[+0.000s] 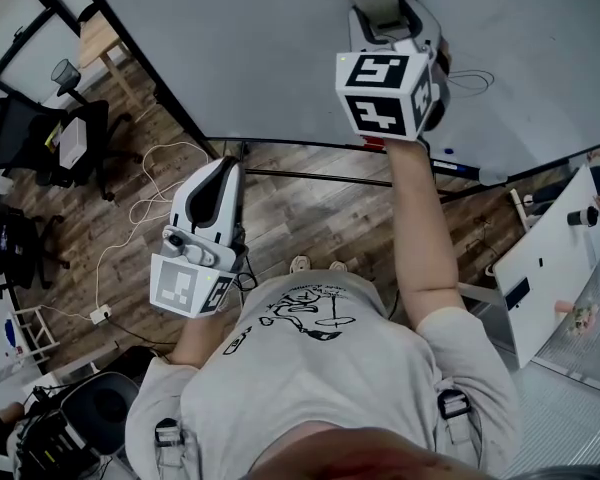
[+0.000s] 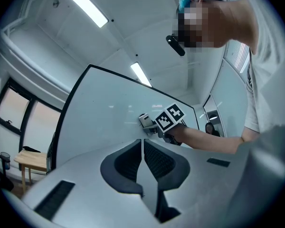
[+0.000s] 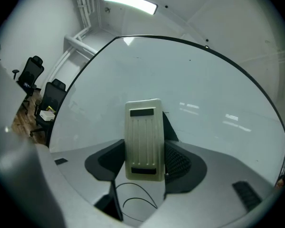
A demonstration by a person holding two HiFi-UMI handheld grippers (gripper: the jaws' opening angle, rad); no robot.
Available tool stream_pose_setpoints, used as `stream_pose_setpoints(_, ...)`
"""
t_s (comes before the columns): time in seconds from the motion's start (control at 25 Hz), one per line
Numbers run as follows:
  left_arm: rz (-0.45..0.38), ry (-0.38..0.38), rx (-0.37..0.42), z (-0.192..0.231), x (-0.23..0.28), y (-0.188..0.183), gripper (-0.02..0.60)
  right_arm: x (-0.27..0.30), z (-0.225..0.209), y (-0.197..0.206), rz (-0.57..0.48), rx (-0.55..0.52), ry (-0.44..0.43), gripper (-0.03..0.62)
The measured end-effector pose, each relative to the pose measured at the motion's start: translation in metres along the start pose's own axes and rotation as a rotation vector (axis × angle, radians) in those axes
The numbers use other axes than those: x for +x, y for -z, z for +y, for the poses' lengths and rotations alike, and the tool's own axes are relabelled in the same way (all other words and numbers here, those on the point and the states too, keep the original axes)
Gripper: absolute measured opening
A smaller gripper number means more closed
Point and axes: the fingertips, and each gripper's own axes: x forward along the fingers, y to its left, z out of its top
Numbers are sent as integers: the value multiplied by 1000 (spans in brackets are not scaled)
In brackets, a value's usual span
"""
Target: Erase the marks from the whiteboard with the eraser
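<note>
The whiteboard fills the top of the head view. My right gripper is raised against it, shut on a cream ribbed eraser whose face lies flat on the board. A thin black looped mark shows on the board just below the eraser, and a black scribble lies right of the gripper. My left gripper hangs low over the floor, away from the board. Its jaws are shut with nothing between them. The left gripper view shows the board and the right gripper from afar.
A ledge under the board holds markers. Black office chairs stand at the left and white cables trail across the wood floor. A white panel stands at the right, and a small wooden table at the upper left.
</note>
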Motion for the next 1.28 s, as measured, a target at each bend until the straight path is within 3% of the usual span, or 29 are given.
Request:
stream_pose_setpoints(0.2,-1,-14,3,1,-4,-1,32,7,21,-3,-1,-94,5,256)
stream_pose_setpoints(0.72,3,-32,7,-5,-4,-3,32,11,80,-7,-22,-154,-152,256)
stream_pose_setpoints(0.88,5,-29,5,-7,-1,-2,32,-8,54,-17,-67,-93,-155,258)
stream_pose_setpoints(1.28,9,10,-14,-8,16,5,32,-22,-83,-13,-66,52,9,258)
